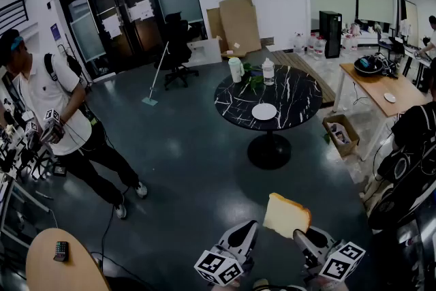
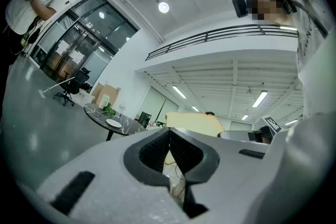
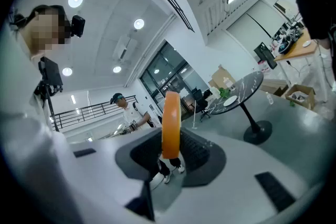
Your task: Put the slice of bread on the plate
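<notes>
A slice of bread (image 1: 287, 215) with a tan crust stands upright in the air, low in the head view, and my right gripper (image 1: 300, 237) is shut on its lower right edge. In the right gripper view the slice (image 3: 171, 122) shows edge-on, pinched between the pads. My left gripper (image 1: 246, 229) hangs just left of the slice, its jaws together with nothing between them; from the left gripper (image 2: 169, 136) the bread (image 2: 191, 122) shows beyond the tips. The white plate (image 1: 264, 112) lies on a round black marble table (image 1: 300, 95) several steps ahead, and the plate (image 3: 229, 101) also shows far off.
A cup (image 1: 236, 69), a bottle (image 1: 268, 71) and a small plant stand on the table's far side. A person in a white shirt (image 1: 54, 116) stands at the left. A cardboard box (image 1: 339, 133) sits on the floor right of the table; a wooden desk (image 1: 381, 95) is beyond it.
</notes>
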